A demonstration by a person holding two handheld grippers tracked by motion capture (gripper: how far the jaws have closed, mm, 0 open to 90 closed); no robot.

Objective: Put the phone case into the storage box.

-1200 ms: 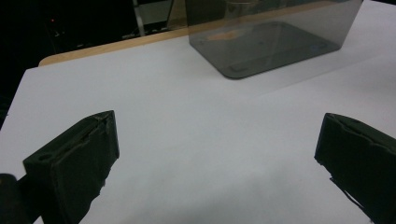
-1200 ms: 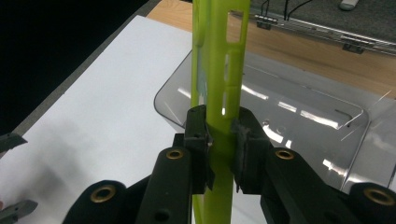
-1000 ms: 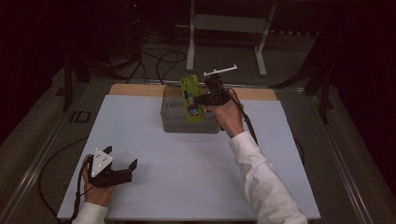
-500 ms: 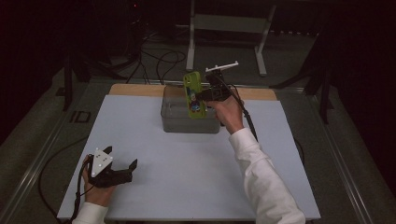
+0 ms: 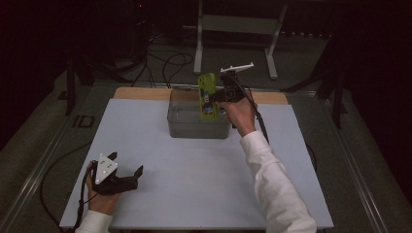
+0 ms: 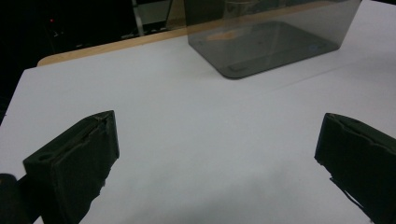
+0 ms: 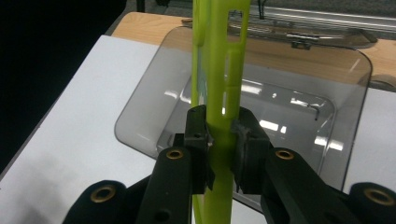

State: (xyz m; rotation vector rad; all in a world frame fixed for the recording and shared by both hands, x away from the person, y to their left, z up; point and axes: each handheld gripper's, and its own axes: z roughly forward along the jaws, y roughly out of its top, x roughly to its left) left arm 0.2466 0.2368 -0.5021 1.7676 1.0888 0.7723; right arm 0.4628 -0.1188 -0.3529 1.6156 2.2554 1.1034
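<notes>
Right tongs [image 5: 219, 95] are clamping the green case [image 5: 207, 96] upright above the clear bin [image 5: 194, 127] at centre frame; left tongs [image 5: 127, 169] are resting agape at lower left on the table [image 5: 194, 170].

Right gripper [image 5: 219, 95], upper centre of frame, is clamping a lime-green phone case [image 5: 207, 96] upright, edge-on, above a clear grey bin [image 5: 194, 121] sitting mid-frame on the white table [image 5: 194, 179]. Case is hanging over bin's right part. Left gripper [image 5: 127, 171], lower left of frame, is resting on the tabletop w/ jaws spread, nothing between them, well apart from bin.
</notes>
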